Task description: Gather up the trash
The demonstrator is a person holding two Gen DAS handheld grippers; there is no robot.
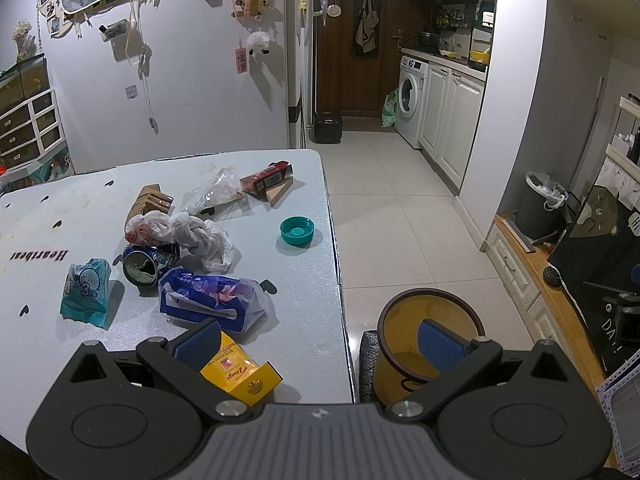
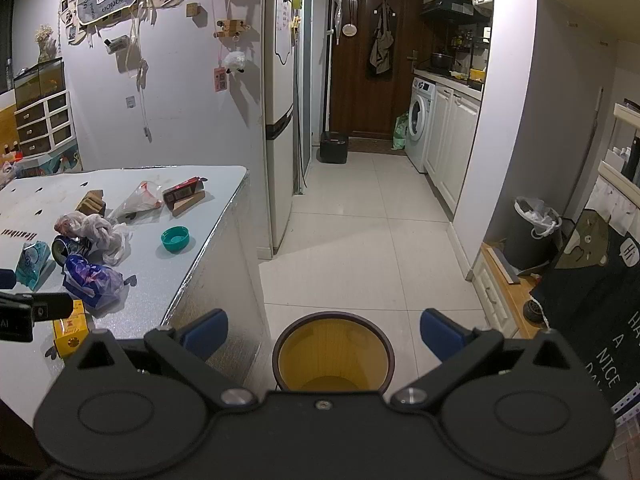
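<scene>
While the left gripper (image 1: pixel 316 344) jaws gape wide over the pale worktop (image 1: pixel 280 280), trash lies there. R gripper (image 2: pixel 324 332) jaws wide too, above the round yellow bin (image 2: pixel 334 350).

Pale grey surface (image 1: pixel 120 200) dotted with black hearts; teal cap (image 1: pixel 297 231); yellow box (image 1: pixel 236 372) with red print; blue-white wrapper (image 1: pixel 208 296); yellow bin (image 2: pixel 334 350), brown-rimmed; blue-padded black tongs (image 1: pixel 320 344).

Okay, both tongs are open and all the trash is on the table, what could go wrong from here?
The yellow cardboard box lies near the grey table's front edge under the left tongs; a nudge might push it off.

The round yellow wastebasket stands on the floor below the table, so drops could miss.

The teal plastic lid might roll away.
</scene>
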